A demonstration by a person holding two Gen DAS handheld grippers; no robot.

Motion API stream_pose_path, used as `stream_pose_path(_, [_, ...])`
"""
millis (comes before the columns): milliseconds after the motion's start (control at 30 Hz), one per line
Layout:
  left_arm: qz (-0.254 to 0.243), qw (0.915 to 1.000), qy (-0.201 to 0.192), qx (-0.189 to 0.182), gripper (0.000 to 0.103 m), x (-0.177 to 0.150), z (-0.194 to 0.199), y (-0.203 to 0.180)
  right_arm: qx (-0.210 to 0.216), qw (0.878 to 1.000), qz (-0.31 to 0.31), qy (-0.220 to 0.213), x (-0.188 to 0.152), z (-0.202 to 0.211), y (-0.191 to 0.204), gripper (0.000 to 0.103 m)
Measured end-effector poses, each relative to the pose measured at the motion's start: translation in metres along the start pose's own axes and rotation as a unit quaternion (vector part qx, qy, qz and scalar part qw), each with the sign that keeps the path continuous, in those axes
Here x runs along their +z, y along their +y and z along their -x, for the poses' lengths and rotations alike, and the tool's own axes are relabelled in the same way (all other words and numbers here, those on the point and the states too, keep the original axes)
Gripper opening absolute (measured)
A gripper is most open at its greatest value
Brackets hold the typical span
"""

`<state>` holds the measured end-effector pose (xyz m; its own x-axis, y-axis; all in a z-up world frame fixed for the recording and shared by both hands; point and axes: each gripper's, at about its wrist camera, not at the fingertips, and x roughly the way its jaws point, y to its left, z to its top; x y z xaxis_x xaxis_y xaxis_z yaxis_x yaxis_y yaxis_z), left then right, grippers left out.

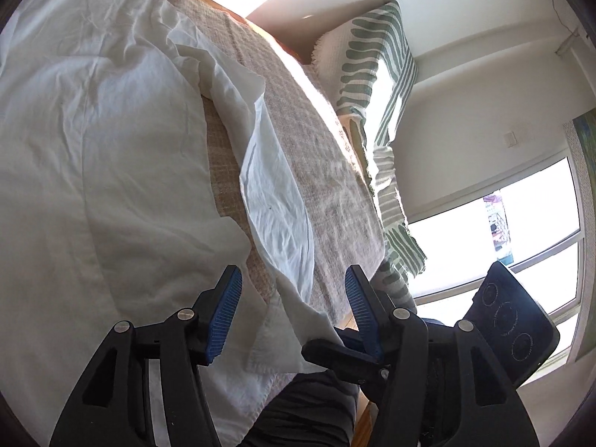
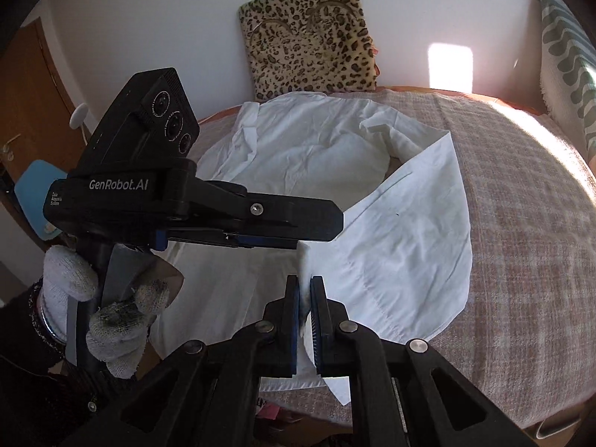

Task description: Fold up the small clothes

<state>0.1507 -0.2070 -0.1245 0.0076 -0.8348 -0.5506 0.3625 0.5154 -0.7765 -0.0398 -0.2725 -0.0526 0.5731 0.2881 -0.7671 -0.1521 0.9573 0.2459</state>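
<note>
A home bedroom: a bed (image 2: 521, 223) under a checked woven cover, a leopard-print cushion (image 2: 309, 37) against the wall at twelve o'clock, a wooden door (image 2: 29, 104) at nine o'clock, a large window (image 1: 521, 231).

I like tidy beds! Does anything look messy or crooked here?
Yes. The white cotton shirt lies rumpled on the beige checked blanket, with one sleeve splayed out sideways. The right gripper is shut on a fold of it. The leopard-print cushion leans slightly tilted against the wall.
</note>
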Motion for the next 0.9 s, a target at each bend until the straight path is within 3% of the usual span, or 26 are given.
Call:
stream_pose_path(133, [0.023, 0.9993, -0.004, -0.027, 0.054, -0.002, -0.003, 0.016, 0.013, 1.0, 0.008, 0.005, -0.006, -0.002, 0.004, 0.004])
stream_pose_path(167, [0.018, 0.9994, -0.008, -0.029, 0.047, -0.002, -0.004, 0.016, 0.018, 1.0, 0.009, 0.011, -0.006, -0.004, 0.005, 0.004])
stream_pose_path(200, [0.013, 0.9993, -0.008, -0.033, 0.023, -0.003, -0.003, 0.016, 0.024, 1.0, 0.009, 0.014, -0.008, -0.005, 0.005, 0.004])
stream_pose_path(233, [0.011, 0.9993, -0.002, -0.036, 0.015, -0.004, -0.005, 0.016, 0.031, 0.999, 0.008, 0.016, -0.007, -0.007, 0.004, 0.004])
stream_pose_path(267, [0.008, 0.9992, 0.001, -0.038, 0.008, -0.004, -0.007, 0.016, 0.034, 0.999, 0.008, 0.017, -0.007, -0.007, 0.004, 0.005])
stream_pose_path(333, [-0.005, 0.9993, -0.001, -0.037, 0.007, -0.007, -0.004, 0.015, 0.045, 0.999, 0.012, 0.018, -0.006, -0.004, 0.004, 0.009])
stream_pose_path(367, [-0.009, 0.9993, -0.002, -0.036, 0.005, -0.008, -0.003, 0.015, 0.059, 0.998, 0.014, 0.019, -0.005, -0.001, 0.003, 0.013])
stream_pose_path(467, [-0.015, 0.9993, -0.008, -0.032, 0.003, -0.012, 0.002, 0.015, 0.094, 0.995, 0.013, 0.023, 0.003, 0.014, -0.006, 0.049])
stream_pose_path(533, [-0.025, 0.9992, -0.008, -0.031, 0.003, -0.016, 0.006, 0.012, 0.1, 0.995, 0.008, -0.001, 0.017, 0.031, -0.018, 0.053])
stream_pose_path(700, [-0.063, 0.9977, -0.01, -0.021, 0.003, -0.025, 0.005, -0.002, 0.049, 0.997, -0.036, -0.042, 0.084, 0.033, -0.065, 0.054])
stream_pose_path(900, [-0.09, 0.9958, -0.017, 0.003, 0.003, -0.03, 0.004, -0.013, -0.064, 0.997, -0.05, 0.013, 0.165, -0.056, -0.108, 0.054])
